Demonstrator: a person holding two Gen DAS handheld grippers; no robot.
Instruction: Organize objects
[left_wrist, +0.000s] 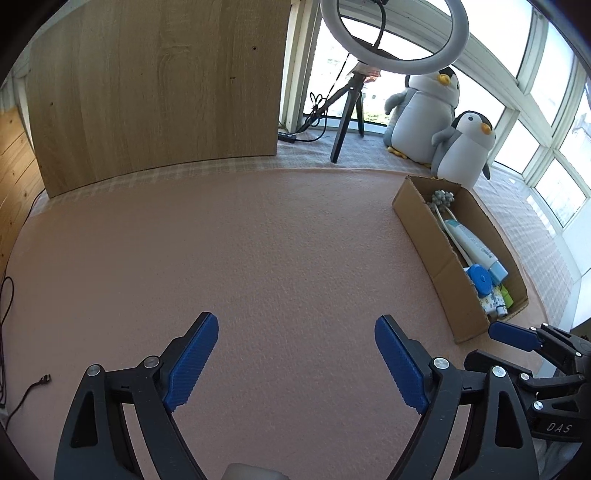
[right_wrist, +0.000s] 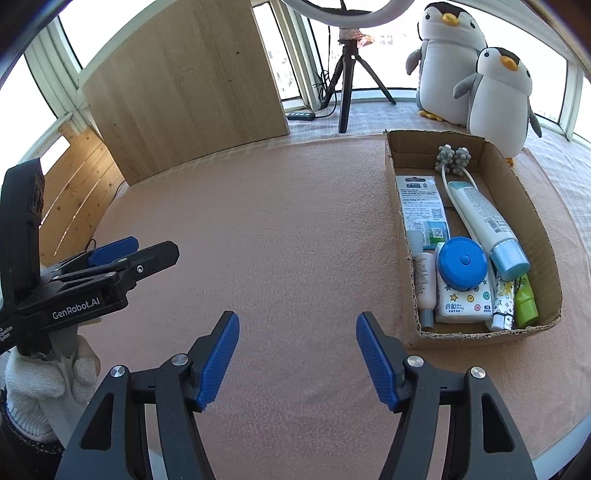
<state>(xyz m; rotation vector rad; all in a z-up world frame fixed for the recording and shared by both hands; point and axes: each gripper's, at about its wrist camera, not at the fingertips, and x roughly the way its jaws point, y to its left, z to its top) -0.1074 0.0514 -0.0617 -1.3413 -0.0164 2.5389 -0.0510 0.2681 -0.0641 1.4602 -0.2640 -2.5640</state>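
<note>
Cardboard box (right_wrist: 546, 236) holds all visible items: tube (right_wrist: 480, 218), blue round case (right_wrist: 461, 263), tissue pack (right_wrist: 463, 302), small bottles. Desk (right_wrist: 277, 221) left of box bare. Left hand-held gripper (left_wrist: 295, 354) and right hand-held gripper (right_wrist: 297, 354) released, empty, near box. Task looks finished.

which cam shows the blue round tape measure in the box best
The right wrist view. There the blue tape measure shows whole from above, button included, lying on the tissue pack in the cardboard box. In the left wrist view it is small, oblique and partly hidden behind the box wall.
</note>
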